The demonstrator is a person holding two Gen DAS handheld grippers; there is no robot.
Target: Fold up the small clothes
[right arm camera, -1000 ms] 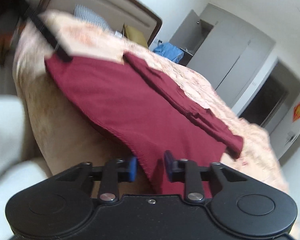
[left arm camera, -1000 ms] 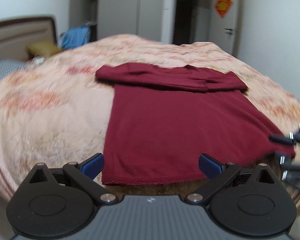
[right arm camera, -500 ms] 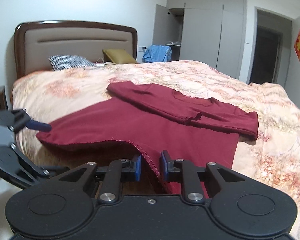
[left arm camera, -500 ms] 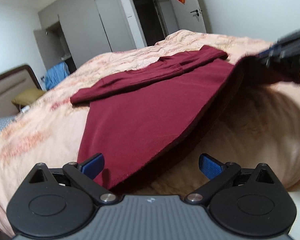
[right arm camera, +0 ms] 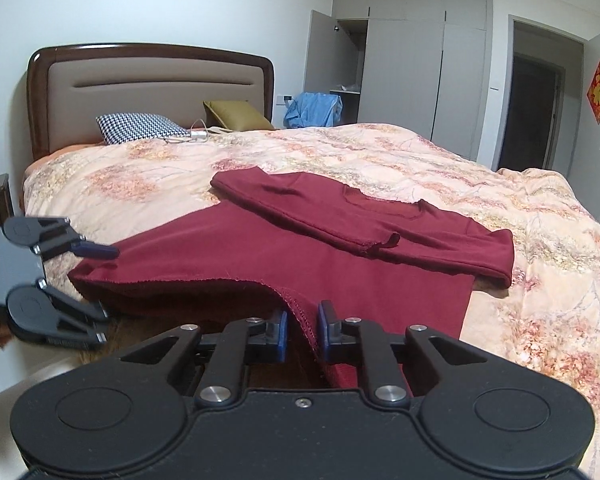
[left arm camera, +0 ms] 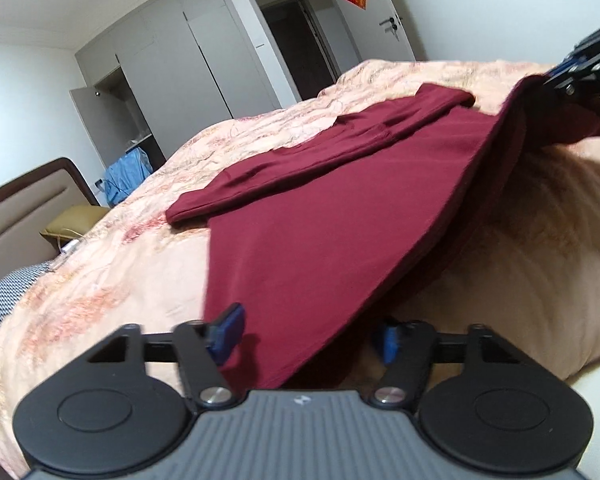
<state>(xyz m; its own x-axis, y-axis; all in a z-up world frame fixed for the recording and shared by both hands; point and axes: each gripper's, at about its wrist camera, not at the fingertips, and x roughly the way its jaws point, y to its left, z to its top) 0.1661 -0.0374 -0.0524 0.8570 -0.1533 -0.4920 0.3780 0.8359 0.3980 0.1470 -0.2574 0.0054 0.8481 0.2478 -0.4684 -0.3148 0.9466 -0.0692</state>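
Note:
A dark red long-sleeved shirt lies flat on the flowered quilt, its sleeves folded across the chest. My right gripper is shut on the near hem and its jaws are still closing; in the left wrist view it holds that corner raised off the bed. My left gripper has the other hem corner between its fingers. Its jaws are closing, with a gap still showing beside the cloth.
A padded headboard with a checked pillow and an olive pillow stands at the far end. Blue clothing hangs by the grey wardrobe. The bed's near edge drops off just below both grippers.
The left jaws have narrowed around the hem corner and that gripper has sunk closer to the cloth. The right pads have drawn closer on the hem, whose corner now stands lifted.

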